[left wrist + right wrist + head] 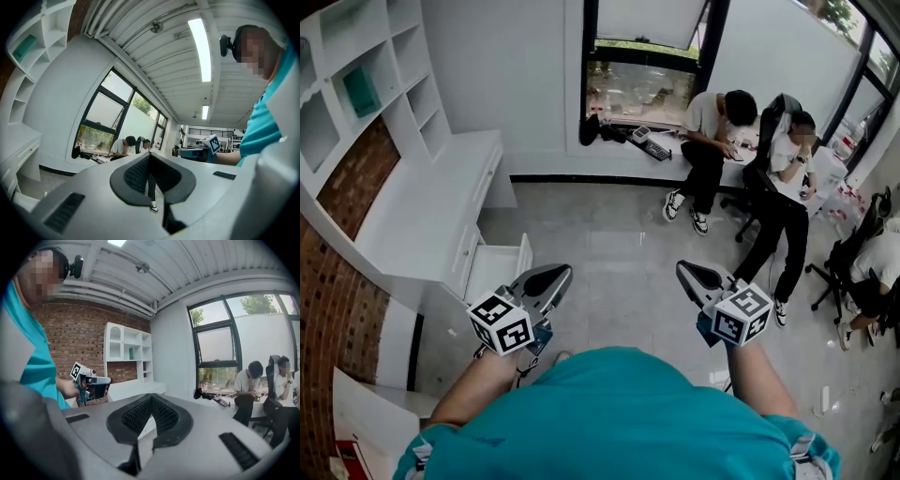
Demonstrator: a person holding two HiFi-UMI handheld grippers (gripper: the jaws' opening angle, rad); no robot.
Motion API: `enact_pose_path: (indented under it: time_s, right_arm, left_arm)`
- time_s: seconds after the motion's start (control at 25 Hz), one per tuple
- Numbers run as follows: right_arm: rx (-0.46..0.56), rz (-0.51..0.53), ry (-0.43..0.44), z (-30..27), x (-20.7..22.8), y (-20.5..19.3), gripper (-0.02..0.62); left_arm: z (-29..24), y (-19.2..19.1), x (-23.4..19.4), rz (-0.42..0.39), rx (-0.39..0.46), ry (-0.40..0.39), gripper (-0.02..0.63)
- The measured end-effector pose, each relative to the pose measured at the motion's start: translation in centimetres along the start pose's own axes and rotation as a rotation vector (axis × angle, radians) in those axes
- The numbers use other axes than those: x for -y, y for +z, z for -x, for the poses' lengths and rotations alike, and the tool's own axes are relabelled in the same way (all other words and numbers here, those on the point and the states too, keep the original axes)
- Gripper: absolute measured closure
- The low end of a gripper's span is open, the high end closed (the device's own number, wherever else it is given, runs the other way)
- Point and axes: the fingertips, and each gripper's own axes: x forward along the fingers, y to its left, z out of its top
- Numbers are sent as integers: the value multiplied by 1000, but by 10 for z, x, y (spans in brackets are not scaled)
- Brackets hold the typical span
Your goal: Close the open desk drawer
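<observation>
The white desk [422,220] runs along the left wall. One of its low drawers [495,269] stands pulled out over the grey floor, and its inside looks empty. My left gripper [553,277] hovers just right of the drawer's front panel, apart from it, jaws shut on nothing. My right gripper [692,274] hangs further right over bare floor, also shut and empty. In the left gripper view the shut jaws [149,158] point across the room, with the right gripper [207,146] beyond. In the right gripper view the shut jaws [151,398] face the desk [136,387] and the left gripper [91,383].
White shelves [370,89] rise above the desk against a brick wall [342,309]. Two people [712,141] sit by the window ledge [647,145] at the far right, one on an office chair [773,122]. Another seated person [872,267] is at the right edge.
</observation>
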Motion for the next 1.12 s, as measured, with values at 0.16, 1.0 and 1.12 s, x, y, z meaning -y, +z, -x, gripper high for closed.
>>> enact_pose_path:
  time_s: [0.16, 1.0, 1.12]
  right_arm:
    - [18, -25, -34, -64, 12, 21, 574]
    - [-17, -60, 16, -257, 97, 43, 574]
    - [-10, -62, 64, -269, 134, 44, 574]
  left_arm:
    - [-10, 26, -64, -11, -24, -42, 594]
    - [-70, 54, -251, 30, -67, -5, 594]
    - [-99, 54, -256, 14, -65, 39, 594]
